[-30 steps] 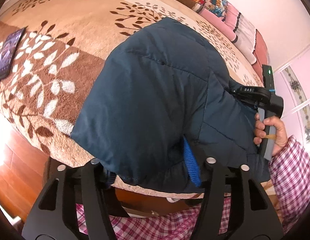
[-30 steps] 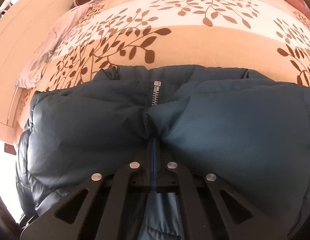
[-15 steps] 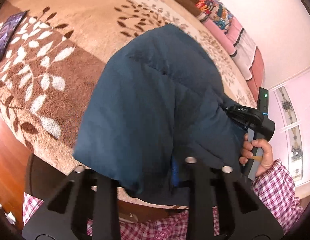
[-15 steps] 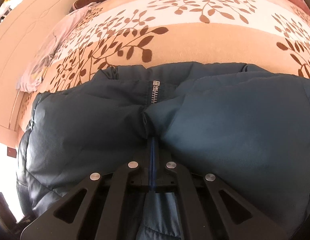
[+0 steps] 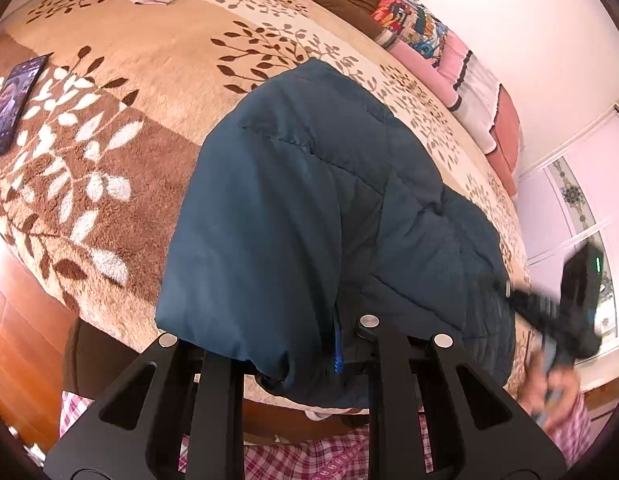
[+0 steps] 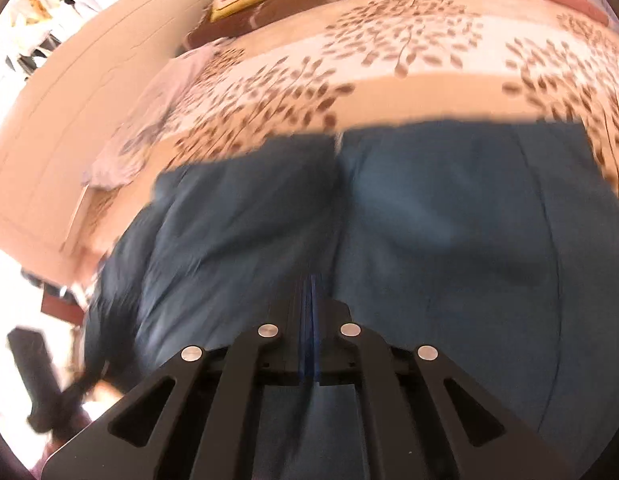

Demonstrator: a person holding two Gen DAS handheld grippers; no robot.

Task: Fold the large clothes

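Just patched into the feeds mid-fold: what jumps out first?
A big dark teal puffer jacket fills the middle of both views, bunched on the leaf-patterned blanket over the bed. The left claw has just been closing on the jacket's near edge, and the right claw is shut on its fabric near the zip line. A phone with its screen lit lies on the blanket at the far left of the left view.
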